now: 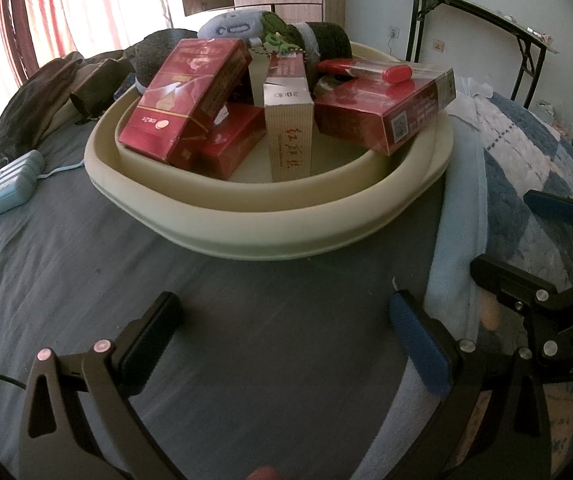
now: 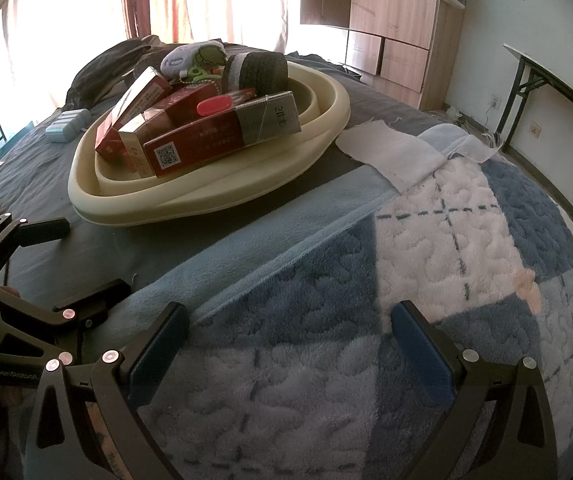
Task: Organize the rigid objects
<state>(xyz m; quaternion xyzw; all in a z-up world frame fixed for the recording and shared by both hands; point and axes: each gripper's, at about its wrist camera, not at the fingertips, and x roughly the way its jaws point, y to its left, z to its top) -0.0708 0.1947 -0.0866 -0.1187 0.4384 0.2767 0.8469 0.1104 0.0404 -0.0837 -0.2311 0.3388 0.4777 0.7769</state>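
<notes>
Red cigarette packs (image 1: 184, 96) and a red lighter (image 1: 396, 74) fill a cream basin (image 1: 270, 216) on the bed (image 1: 86, 248); left claw (image 1: 282, 332) and right claw (image 2: 290, 344) both spread apart, empty.

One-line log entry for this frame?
left gripper: open, empty | right gripper: open, empty | boxes: piled in basin on bed
</notes>
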